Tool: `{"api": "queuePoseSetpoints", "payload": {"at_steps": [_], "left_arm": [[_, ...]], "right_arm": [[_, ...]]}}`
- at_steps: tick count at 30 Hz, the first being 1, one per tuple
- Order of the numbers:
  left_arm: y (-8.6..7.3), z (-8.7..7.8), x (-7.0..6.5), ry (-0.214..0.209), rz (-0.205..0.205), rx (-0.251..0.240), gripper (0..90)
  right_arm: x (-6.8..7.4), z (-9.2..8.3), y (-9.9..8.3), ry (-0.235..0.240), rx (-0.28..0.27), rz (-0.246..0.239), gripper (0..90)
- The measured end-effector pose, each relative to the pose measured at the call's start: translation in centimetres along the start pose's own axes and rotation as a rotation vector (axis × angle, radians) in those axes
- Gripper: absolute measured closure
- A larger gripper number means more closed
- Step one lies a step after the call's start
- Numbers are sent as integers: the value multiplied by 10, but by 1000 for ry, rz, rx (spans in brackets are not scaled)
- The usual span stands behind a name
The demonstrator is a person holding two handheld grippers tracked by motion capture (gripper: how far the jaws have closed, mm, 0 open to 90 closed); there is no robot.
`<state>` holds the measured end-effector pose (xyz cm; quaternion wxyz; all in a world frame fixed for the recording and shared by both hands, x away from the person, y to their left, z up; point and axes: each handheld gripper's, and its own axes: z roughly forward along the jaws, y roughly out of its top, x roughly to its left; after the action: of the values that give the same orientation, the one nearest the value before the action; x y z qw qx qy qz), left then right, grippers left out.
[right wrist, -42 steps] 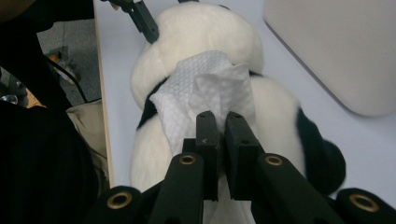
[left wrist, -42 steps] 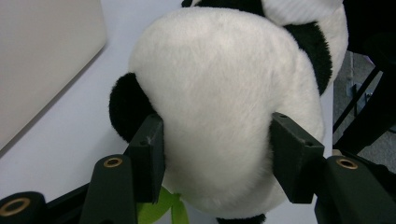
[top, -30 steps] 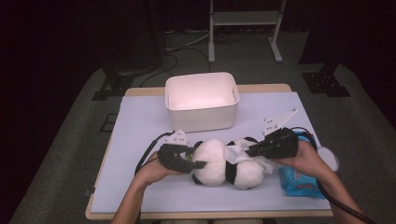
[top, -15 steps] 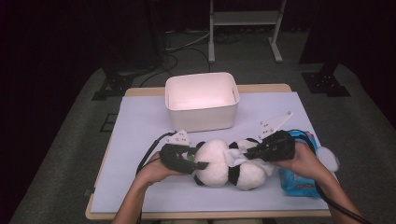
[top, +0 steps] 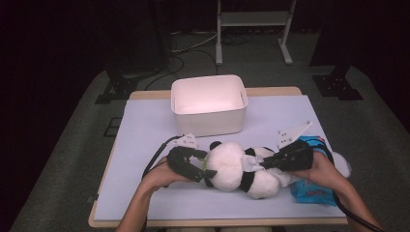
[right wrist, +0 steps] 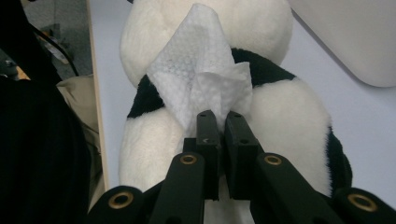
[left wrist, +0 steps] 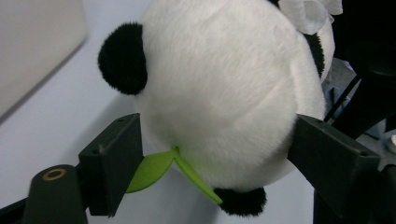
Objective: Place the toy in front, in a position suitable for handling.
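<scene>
Your left claw [top: 199, 166] has just been opening its jaws; they now stand wide on either side of the plush panda's [top: 239, 169] round white head, at its very edge, and whether the pads touch the fur can't be told from the left gripper view. A green leaf [left wrist: 163, 170] pokes from under the head, next to the near jaw. Your right claw [top: 266, 163] is clamped tight on a crumpled white wipe [right wrist: 201, 88], which rests against the panda's back at the black band. The panda lies on its side on the desk [top: 145, 130], near the front edge, between your two hands. Behind it, well clear, sits a white tub [top: 209, 104]. A blue packet [top: 312, 191] lies under your right hand [top: 324, 169], just beside the panda's body. The left claw's cable [top: 157, 154] loops on the desk beside your left hand [top: 159, 176].
</scene>
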<state>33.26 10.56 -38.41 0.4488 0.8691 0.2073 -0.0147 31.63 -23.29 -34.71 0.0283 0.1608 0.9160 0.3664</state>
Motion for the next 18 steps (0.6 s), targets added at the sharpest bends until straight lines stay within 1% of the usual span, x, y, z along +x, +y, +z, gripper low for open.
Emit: {"api": "queuePoseSetpoints", "payload": {"at_steps": [1,2,3,5,7,9,11,13,14,15,16,17,18], "left_arm": [[0,1,1,-10,-4,1,135],[1,3,3,-28,-11,-2,135],[1,3,3,-36,-16,-5,135],[3,2,6,-61,-32,-21,134],[6,2,7,-80,-40,-21,134],[8,3,8,-77,-53,-14,118],[10,4,10,-94,-68,-11,107],[12,6,12,-99,-75,-2,107],[12,8,12,-109,-81,-1,107],[12,9,13,-117,-81,2,109],[12,11,13,-126,-87,7,115],[12,13,14,-127,-85,12,136],[12,13,14,-125,-86,11,176]], "right_arm": [[0,0,-1,4,-2,-10,848],[0,0,-1,6,-3,-6,848],[1,0,-2,9,-3,-2,848],[0,-1,-4,12,-1,-9,849],[0,-1,-4,20,-6,-6,850],[0,0,-4,26,-5,-17,850],[1,1,-5,35,-7,-21,851],[1,1,-5,37,-11,-22,851],[2,1,-5,38,-11,-16,851],[2,1,-5,41,-12,-22,851],[2,1,-5,41,-12,-24,851],[2,2,-5,42,-14,-27,851],[2,2,-5,43,-15,-27,851]]}}
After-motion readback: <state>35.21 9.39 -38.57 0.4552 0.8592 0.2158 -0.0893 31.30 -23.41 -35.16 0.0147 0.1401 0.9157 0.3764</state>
